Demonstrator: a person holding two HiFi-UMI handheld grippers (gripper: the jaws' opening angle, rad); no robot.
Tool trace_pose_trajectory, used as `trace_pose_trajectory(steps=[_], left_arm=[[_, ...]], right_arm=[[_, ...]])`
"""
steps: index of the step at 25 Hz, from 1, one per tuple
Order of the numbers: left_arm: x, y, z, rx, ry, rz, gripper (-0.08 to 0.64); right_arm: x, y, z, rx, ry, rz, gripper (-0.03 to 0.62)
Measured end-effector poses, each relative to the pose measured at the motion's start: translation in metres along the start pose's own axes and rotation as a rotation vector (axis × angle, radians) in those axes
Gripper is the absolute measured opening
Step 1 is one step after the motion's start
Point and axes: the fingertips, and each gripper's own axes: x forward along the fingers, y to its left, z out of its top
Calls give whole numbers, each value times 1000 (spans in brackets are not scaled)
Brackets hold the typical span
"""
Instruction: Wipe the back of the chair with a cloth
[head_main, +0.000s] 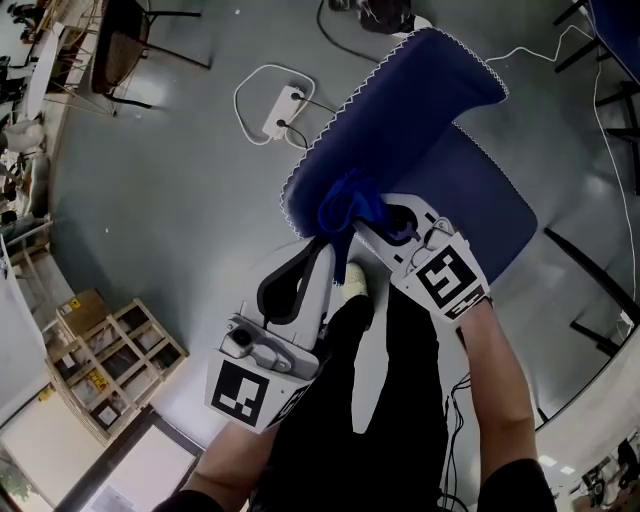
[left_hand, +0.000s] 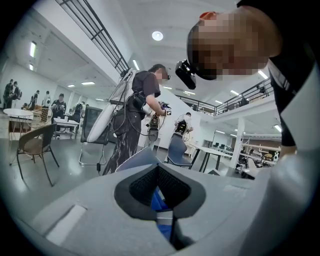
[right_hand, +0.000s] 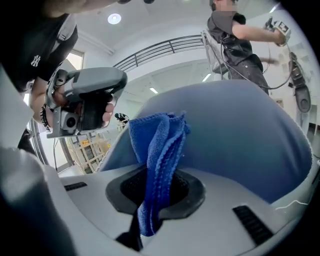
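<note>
Right gripper (head_main: 377, 222) pinches cloth (head_main: 350, 205) by chair back (head_main: 400, 110), frame centre; left gripper (head_main: 322, 255) pressed together, empty. Wiping apparently barely begun.

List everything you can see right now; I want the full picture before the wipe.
chair: one, blue, directly in front of the person
cloth: one, blue, bunched, by the chair's back
power strip: one, white, floor beyond the chair, white cable looped beside it
wooden rack: one, pale, floor at left
cardboard box: one, brown, beside the rack
second chair: one, dark, far left
other people: several, dark clothes, standing in the hall
legs: black trousers, below the tongs
left tongs: grey, shut, nothing gripped
right tongs: grey, shut on the cloth
</note>
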Motion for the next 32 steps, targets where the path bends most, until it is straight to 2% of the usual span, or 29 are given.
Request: trace_pose_trajectory(steps=[7,14,25,32], left_arm=[[20,-21,-9,-29,27,-30,8],[43,-25,-15,-9,41,-32,8],[91,-35,-26,23,51,-21,8],[124,-44,-36,5,68,-28,8]], right_arm=[[-3,-37,-6,17,6,-27,63],[-17,-84,-8,13,13,-84,63],[-34,-131,-10,12,14,-139,63],[-52,-174,-9,22,-3,-237,63]])
